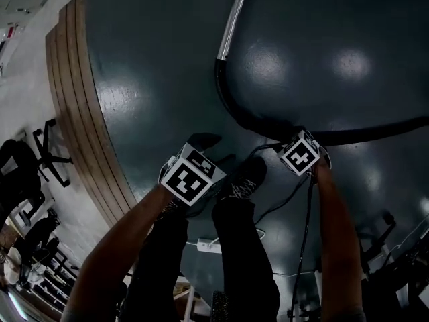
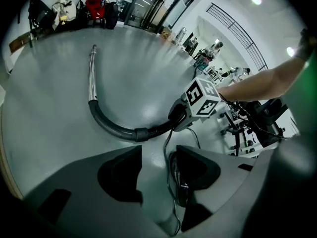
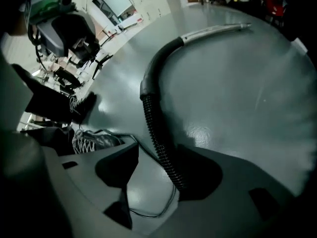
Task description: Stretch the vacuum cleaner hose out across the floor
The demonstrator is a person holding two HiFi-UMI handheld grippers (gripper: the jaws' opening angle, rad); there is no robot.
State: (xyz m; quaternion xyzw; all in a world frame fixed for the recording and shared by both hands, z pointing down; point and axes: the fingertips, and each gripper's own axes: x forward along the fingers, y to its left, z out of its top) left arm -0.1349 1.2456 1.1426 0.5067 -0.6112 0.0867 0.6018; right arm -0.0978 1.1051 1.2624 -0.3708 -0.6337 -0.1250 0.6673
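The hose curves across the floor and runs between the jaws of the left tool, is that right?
No. The hose does curve across the floor, but it runs between the jaws of the right tool, not the left; the right gripper view shows it. The left tool has no hose between its jaws.

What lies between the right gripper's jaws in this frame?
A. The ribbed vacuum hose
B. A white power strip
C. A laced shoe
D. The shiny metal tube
A: in the right gripper view the ribbed hose runs down between the parted jaws of the right gripper, close against one jaw, while the other jaw stands clear of it.
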